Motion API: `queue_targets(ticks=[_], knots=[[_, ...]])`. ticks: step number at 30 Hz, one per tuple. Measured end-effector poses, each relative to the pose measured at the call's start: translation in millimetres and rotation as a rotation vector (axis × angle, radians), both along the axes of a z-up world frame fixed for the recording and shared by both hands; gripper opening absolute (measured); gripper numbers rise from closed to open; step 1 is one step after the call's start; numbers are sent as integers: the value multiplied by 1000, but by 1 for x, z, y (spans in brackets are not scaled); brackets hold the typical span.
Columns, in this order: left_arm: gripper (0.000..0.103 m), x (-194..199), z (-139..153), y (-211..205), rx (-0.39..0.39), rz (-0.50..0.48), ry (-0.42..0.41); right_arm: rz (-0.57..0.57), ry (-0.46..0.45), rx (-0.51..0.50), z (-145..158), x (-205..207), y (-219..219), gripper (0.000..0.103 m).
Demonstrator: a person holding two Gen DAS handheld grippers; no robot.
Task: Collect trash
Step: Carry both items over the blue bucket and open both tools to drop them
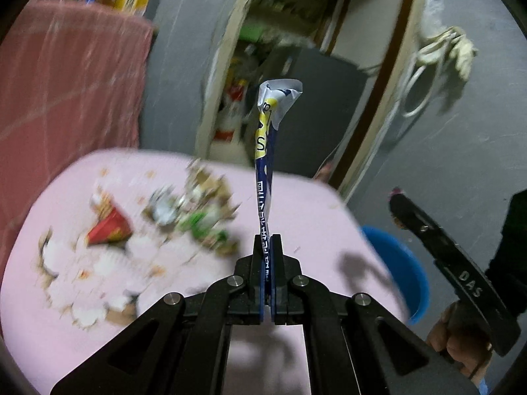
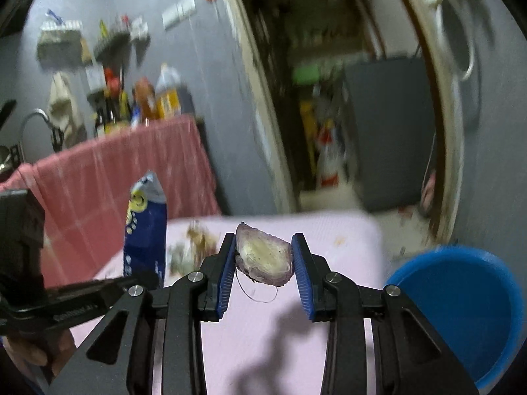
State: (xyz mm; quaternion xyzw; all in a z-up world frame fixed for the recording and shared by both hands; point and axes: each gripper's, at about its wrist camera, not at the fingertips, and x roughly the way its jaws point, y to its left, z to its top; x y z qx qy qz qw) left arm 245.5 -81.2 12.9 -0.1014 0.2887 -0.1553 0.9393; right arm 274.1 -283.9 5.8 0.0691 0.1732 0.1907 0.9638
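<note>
- Trash in both grippers: the left gripper (image 1: 267, 240) is clamped on a flattened blue-and-yellow plastic wrapper (image 1: 267, 151) standing upright above the pink table (image 1: 313, 204).
- The right gripper (image 2: 264, 253) pinches a purple onion piece (image 2: 263, 256).
- Next, judged: carry both rightward over the blue plastic bucket (image 2: 461, 302) beside the table, then release.

Pink table (image 1: 313, 210) low in frame, blurred. Red-pink checked cloth (image 1: 72, 92) draped behind it at left, bottles (image 2: 154, 98) lined along top. Curved tap (image 2: 31, 121) at far left edge. Grey wall (image 2: 210, 105) carries switch plate (image 2: 179, 13) and small shelves (image 2: 59, 39). Open doorway (image 2: 316, 98), dark inside, grey cabinet (image 2: 388, 125) there. White cord (image 1: 428, 52) hangs on right wall.
</note>
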Motion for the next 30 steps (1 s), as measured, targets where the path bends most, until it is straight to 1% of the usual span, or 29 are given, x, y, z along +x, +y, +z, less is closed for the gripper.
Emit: queue_targets(ticks=[2,4,7,10,14,16,21,24,26,30], knots=[[0,0,10,-12,-7,-20,-60,-46,-96,-14,19,-14,-10,31],[0,0,19,-26,-17,-42,-120,-92,-170,-30,33,-25,-18,31],[0,5,34,-48,-34,-73,-190,-161,-271,-47,54,-43,-36,31],[0,7,46,-71,-48,-109,-239,-224,-325,-62,66,-54,-55,31],[0,5,60,-101,-27,-157,-305,-292,-355,-60,68,-62,-84,31],[0,3,64,-114,-18,-177,-328,-321,-356,-58,68,-64,-95,31],[0,9,66,-140,-12,-211,-332,-368,-342,-52,63,-63,-119,31],[0,16,61,-160,8,-233,-308,-391,-310,-53,55,-61,-132,31],[1,26,54,-173,30,-256,-271,-399,-278,-46,47,-56,-141,32],[0,48,32,-197,51,-311,-135,-410,-177,-27,26,-40,-160,32]])
